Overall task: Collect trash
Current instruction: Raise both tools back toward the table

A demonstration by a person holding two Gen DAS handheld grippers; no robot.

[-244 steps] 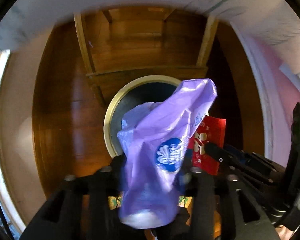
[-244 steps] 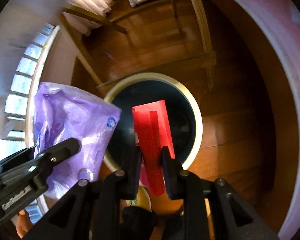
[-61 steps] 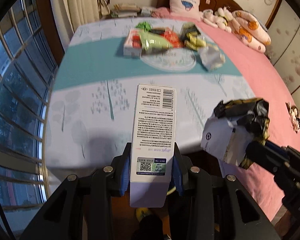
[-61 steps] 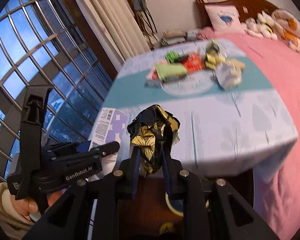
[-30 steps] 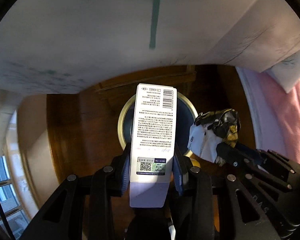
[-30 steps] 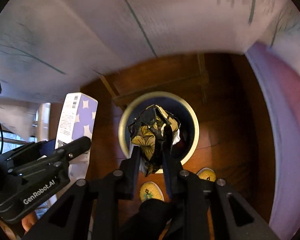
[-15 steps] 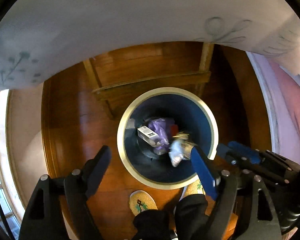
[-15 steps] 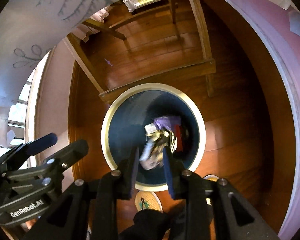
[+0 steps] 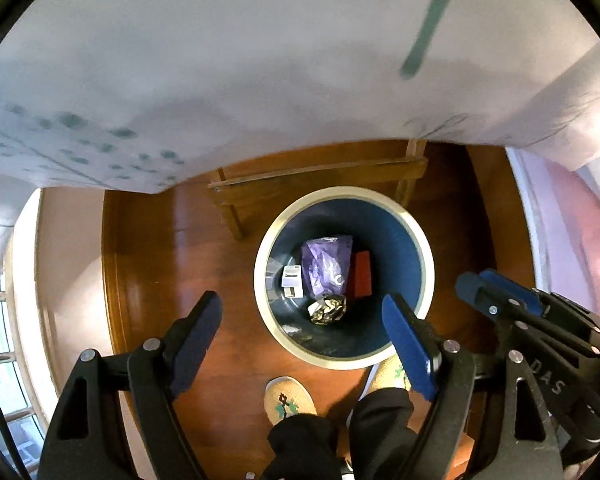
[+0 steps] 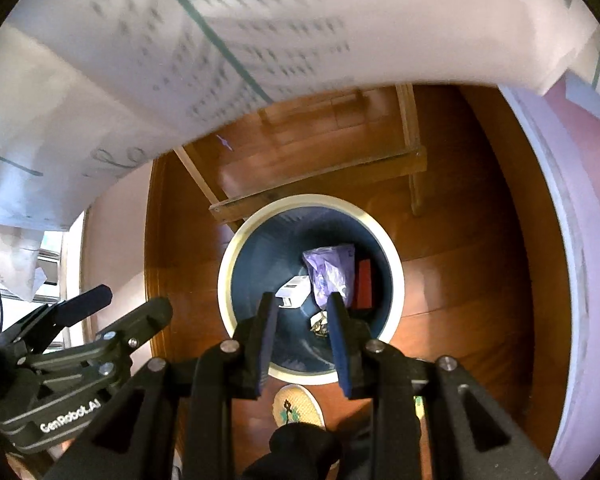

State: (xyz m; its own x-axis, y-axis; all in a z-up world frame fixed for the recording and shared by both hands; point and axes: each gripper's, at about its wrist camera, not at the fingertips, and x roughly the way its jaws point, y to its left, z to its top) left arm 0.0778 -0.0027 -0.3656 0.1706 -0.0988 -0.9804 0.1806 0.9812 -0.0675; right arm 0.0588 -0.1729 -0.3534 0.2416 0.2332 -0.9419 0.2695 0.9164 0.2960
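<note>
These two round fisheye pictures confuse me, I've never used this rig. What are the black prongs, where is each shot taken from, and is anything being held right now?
There is no robot arm. A person carries a handheld claw in each hand, and a camera on each looks forward along its two fingers.

The left wrist view shows the left claw with its fingers spread wide, and the right claw enters at its right edge. The right wrist view shows the right claw, parted more narrowly, with the left claw at its lower left.

Both point down at a round bin standing on a wooden floor, below a hanging pale tablecloth. In the bin lie a purple bag, a red packet, a white carton and a crumpled dark wrapper.

Neither claw holds anything. The person's slippers show beneath.
</note>
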